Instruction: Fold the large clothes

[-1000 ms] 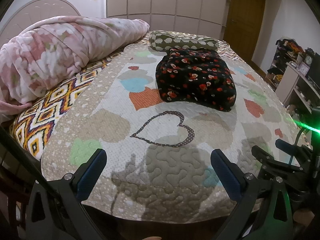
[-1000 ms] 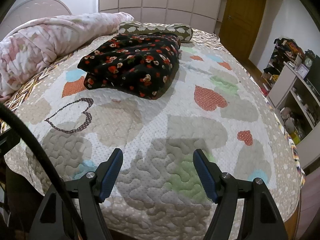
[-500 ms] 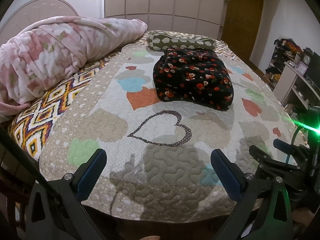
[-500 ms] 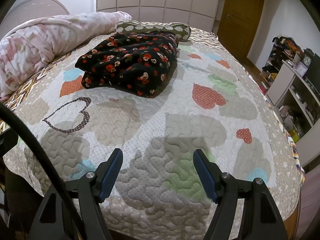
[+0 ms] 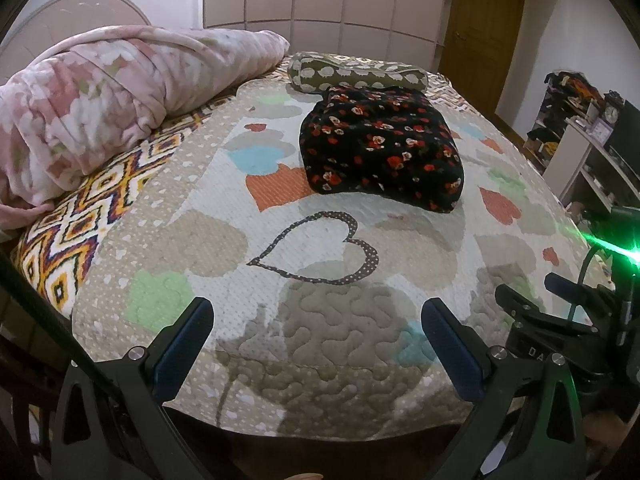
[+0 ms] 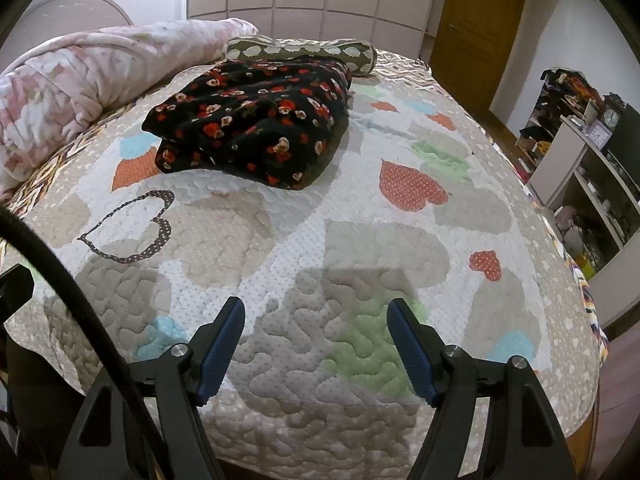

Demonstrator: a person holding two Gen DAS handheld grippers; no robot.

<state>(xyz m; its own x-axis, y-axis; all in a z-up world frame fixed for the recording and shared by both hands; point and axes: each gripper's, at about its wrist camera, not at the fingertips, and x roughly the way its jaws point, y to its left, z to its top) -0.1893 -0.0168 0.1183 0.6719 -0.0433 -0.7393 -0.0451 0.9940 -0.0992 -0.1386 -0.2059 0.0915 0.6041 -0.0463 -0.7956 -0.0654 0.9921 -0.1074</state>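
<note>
A black garment with red and white flowers (image 5: 380,148) lies folded into a thick rectangle on the far middle of the bed; it also shows in the right wrist view (image 6: 256,120). My left gripper (image 5: 318,316) is open and empty, held over the near edge of the bed, well short of the garment. My right gripper (image 6: 316,316) is open and empty, also over the near edge. The right gripper's body shows at the right of the left wrist view (image 5: 560,304).
A heart-patterned quilt (image 5: 328,320) covers the bed. A rolled pink floral blanket (image 5: 104,100) lies along the left. A green spotted bolster (image 5: 356,74) lies behind the garment. Shelves with clutter (image 6: 580,152) stand at the right, a wooden door (image 6: 476,28) beyond.
Both grippers have drawn back slightly from the bed; the garment sits a little farther off in both views. It has not moved on the quilt.
</note>
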